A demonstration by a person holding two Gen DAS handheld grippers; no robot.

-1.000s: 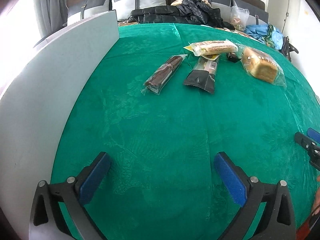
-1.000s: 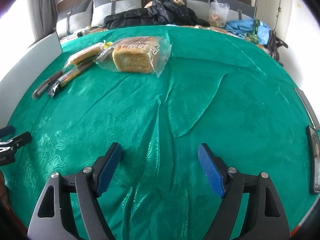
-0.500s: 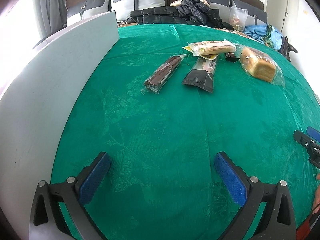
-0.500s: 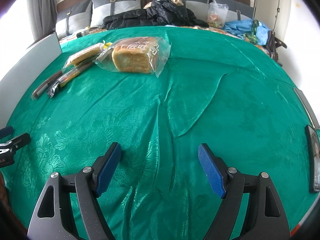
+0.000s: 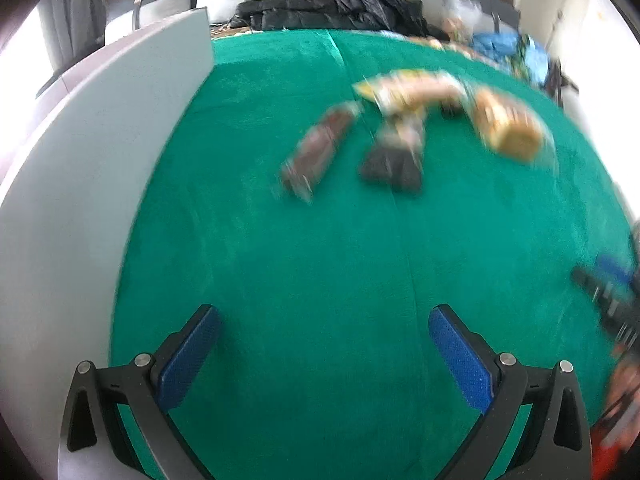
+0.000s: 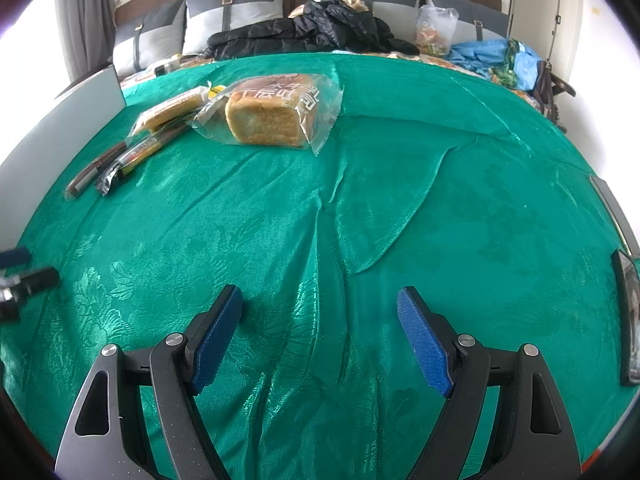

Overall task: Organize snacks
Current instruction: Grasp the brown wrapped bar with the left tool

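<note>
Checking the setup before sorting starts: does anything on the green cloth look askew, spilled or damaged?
Nothing spilled or torn. The sealed snacks lie loosely clustered at odd angles: the clear-wrapped bread loaf, the yellow-wrapped bar overlapping the black-ended packet, and the brown bar beside it. The green cloth is creased mid-table. Both grippers stand open, empty.

Both the left gripper (image 5: 324, 346) and right gripper (image 6: 320, 338) have black frames, blue textured pads and silver screws.

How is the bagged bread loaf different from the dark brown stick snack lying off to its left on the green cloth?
The bread loaf is a thick, pale golden block; the brown stick snack is thin, long and dark. The loaf's clear bag carries printed characters and spreads loosely around it, while the stick's wrapper hugs it closely. The loaf lies farther back on the green cloth than the stick. Both are sealed and lie flat, untouched by either gripper.
</note>
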